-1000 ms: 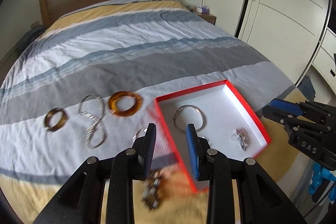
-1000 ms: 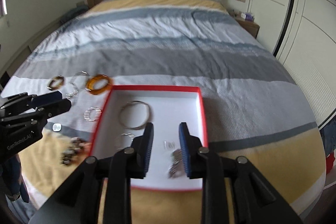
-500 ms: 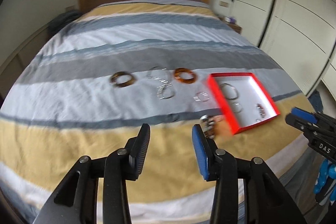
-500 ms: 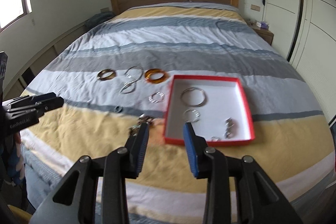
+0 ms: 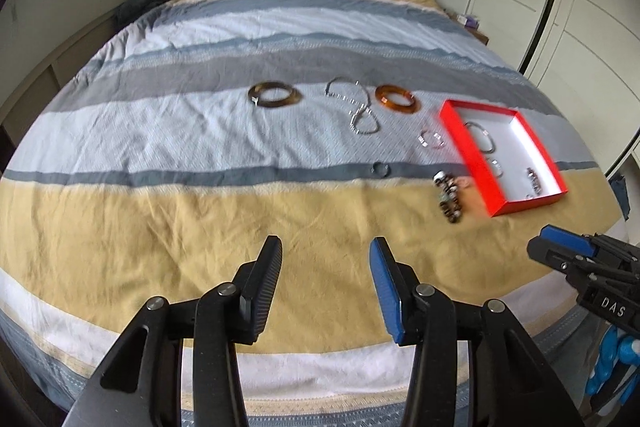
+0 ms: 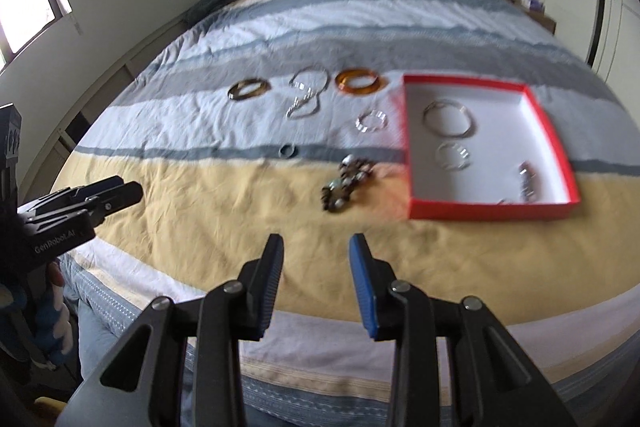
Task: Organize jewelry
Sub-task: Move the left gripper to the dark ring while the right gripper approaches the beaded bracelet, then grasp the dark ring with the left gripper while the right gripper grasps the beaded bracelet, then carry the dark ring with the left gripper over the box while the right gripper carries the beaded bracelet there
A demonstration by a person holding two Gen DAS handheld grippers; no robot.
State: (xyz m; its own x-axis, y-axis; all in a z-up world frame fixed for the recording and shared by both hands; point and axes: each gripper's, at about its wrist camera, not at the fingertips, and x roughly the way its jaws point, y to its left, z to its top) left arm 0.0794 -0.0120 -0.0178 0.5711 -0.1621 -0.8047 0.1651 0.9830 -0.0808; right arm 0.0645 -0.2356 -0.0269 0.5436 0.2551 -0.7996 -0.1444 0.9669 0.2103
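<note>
Jewelry is lying spread across a striped bed (image 5: 160, 211), partly loose on the cover and partly inside a red box (image 6: 560, 151) with a white floor. Within the box, a large silver bangle (image 6: 449, 117), a smaller silver ring bracelet (image 6: 453, 155) and a small metal piece (image 6: 528, 183) are resting apart from one another. Just beside the box's left wall, a dark beaded bracelet (image 6: 346, 183) is lying on the yellow stripe. Farther up the cover, a brown bangle (image 5: 274, 95), a silver chain (image 5: 358, 105), an amber bangle (image 5: 396, 99), a sparkling silver bracelet (image 5: 431, 139) and a small ring (image 5: 380, 169) are sitting in a loose row. Left tongs (image 5: 325, 267) are hovering over the yellow stripe, jaws having just been opening, nothing between them. Right tongs (image 6: 316, 263) are likewise standing parted and gripping nothing, near the beaded bracelet.
</note>
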